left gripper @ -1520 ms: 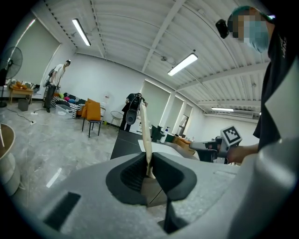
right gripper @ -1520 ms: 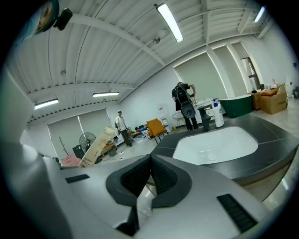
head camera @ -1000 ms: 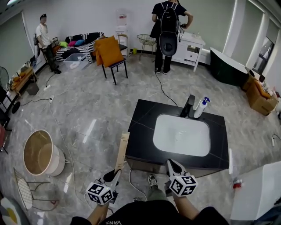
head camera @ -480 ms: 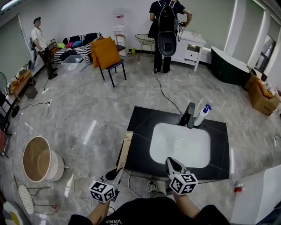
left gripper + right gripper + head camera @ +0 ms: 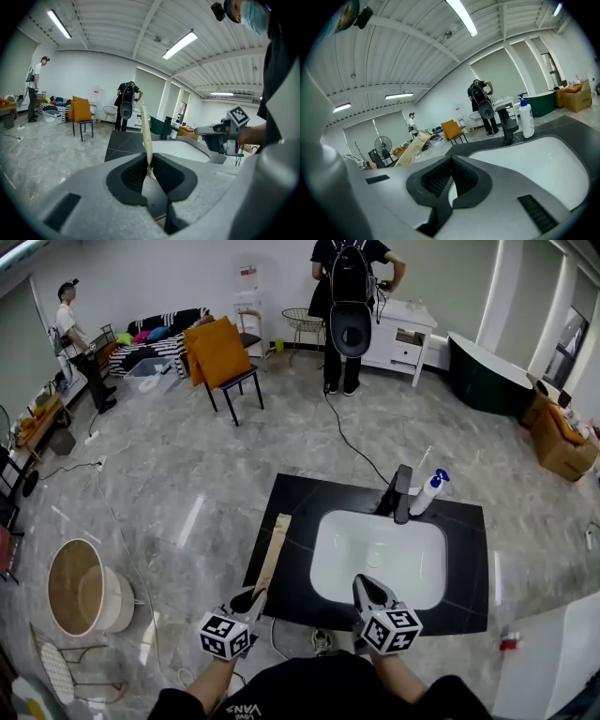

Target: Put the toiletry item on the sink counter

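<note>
My left gripper (image 5: 249,600) has its jaws clamped on the near end of a long beige box (image 5: 271,554). The box points straight away from me, along the black worktop's (image 5: 298,512) left edge. My right gripper (image 5: 366,588) is nearer the basin (image 5: 375,554), its jaws together and empty.

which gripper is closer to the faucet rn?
Right. The right gripper is at the counter's near edge, facing the faucet across the basin. The left gripper, clamped on a flat beige pack, sits by the near-left corner.
</note>
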`<state>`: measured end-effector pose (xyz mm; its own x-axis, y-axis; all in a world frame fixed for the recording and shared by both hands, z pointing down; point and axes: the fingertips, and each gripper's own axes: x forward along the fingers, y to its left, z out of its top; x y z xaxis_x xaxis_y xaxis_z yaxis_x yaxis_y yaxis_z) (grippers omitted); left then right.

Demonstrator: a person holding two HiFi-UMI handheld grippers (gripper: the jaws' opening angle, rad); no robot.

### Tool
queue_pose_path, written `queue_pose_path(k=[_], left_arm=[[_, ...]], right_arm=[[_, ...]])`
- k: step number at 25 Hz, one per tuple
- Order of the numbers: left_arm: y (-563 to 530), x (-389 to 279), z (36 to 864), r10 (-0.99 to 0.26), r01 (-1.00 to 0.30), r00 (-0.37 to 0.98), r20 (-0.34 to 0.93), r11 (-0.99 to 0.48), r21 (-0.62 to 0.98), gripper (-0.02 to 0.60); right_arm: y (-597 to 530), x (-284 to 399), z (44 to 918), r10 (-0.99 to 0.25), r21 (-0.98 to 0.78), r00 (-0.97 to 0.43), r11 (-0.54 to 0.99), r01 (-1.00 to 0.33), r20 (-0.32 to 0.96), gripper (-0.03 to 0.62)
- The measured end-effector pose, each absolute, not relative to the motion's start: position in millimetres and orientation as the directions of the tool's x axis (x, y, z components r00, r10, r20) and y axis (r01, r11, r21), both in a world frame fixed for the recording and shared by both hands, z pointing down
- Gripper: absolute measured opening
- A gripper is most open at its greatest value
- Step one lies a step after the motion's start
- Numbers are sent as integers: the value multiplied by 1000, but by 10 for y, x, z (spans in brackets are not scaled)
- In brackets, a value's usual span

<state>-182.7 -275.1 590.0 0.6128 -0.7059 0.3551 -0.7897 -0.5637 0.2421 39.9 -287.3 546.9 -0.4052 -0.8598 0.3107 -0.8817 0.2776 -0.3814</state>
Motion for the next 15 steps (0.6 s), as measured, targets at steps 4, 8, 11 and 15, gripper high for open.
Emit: queue_pose_path(k=[4,8,11,15], left_arm=[[-2922,-1746,6081,-696,-797,601,393,-560,226,43],[-3071,-1659,6239,-681,-800,594,428,-554,230,43],[-3176,-1596,6397,-657,-803,586,474,-548,233,43],[-3325,-1470,6585,-611,-803,576,543,-546,238,43]], right_arm=[[-2978,447,5498,-857,-392,-411,278,-877,311,0],[-3072,505,5526,-854,-395,-414,278,-875,316,0],[-3128,563,5561,-852,-400,-414,275,-874,320,0],[-3192,647,5614,-851,-406,-411,266,-874,327,0]])
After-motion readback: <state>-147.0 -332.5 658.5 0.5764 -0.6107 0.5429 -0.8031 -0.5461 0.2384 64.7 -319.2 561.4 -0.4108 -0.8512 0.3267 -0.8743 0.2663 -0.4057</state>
